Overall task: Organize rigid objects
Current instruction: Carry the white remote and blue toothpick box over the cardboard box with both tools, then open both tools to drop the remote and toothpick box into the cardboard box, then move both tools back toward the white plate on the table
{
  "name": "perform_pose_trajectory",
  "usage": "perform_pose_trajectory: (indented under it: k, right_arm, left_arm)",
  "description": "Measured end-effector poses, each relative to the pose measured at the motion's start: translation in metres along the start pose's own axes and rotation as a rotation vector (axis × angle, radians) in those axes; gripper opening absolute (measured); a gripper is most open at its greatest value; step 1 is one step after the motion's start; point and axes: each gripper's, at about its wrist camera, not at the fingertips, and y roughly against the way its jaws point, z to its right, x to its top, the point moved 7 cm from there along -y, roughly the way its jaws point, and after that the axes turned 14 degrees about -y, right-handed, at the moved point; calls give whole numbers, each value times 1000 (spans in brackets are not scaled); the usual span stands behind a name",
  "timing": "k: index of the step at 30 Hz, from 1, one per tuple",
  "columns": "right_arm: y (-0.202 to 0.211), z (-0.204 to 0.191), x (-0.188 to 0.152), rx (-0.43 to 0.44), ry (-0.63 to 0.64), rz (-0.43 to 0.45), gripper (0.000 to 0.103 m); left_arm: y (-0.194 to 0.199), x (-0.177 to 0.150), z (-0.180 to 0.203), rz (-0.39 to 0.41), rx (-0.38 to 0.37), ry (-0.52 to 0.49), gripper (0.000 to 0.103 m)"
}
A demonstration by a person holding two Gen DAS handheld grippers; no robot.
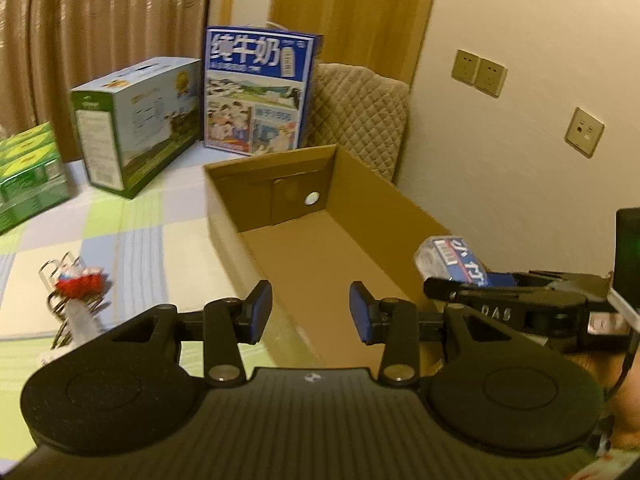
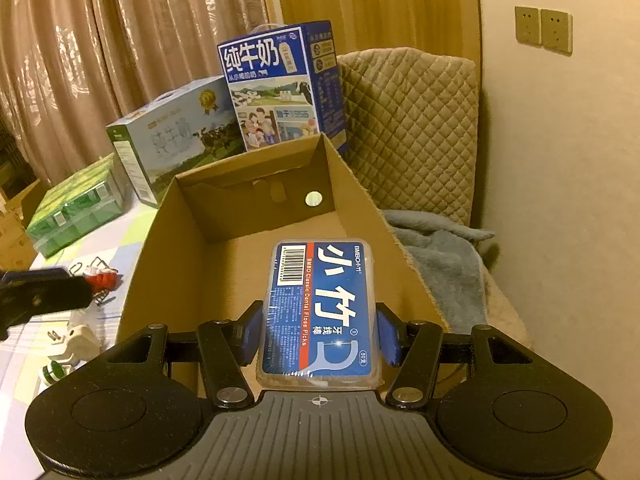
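An open brown cardboard box (image 2: 160,232) lies on the checked bed sheet, its inside bare; it also shows in the left wrist view (image 1: 224,216). My right gripper (image 2: 320,332) is shut on a blue dental floss picks box (image 2: 322,304) and holds it above the near end of the cardboard box. In the left wrist view the floss picks box (image 1: 456,260) shows at the right, in the right gripper (image 1: 460,280). My left gripper (image 1: 310,312) is open and empty over the cardboard box's near left wall.
A red and white item on wire clips (image 1: 78,284) lies left of the cardboard box. A white plug (image 2: 76,340) and a green-striped item (image 2: 52,372) lie nearby. Milk cartons (image 2: 280,84) (image 2: 176,136), a green pack (image 2: 76,208), a quilted cushion (image 2: 412,132) and a grey cloth (image 2: 444,260) surround it.
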Motion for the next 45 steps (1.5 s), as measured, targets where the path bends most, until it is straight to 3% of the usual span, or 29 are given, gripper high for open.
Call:
perform_pose_trajectory:
  k: [13,17,20,28,36,45]
  right_arm:
    - [-16,-18,-8,-10,36,-22,54]
    - [-17,-27,-8,33,35,-16,58]
    - [-9,-31,-4,50,26,16,68]
    - [41,-44,-9,81,-35,79,69]
    - [85,-93,-49,150,-1,79,69]
    - [98,-131,-115,186,21,-21,69]
  left_arm:
    - [20,-25,-26,-14,38,49,37]
    - [24,-30,-32,-19,50,55,37]
    - [30,-37,-36,-28,54,58,37]
    - [68,-65,-54,-40,97,64,37]
    - [122,-104,-85,-58,184,88,40]
    - [171,-151,-115,-90,254,143,42]
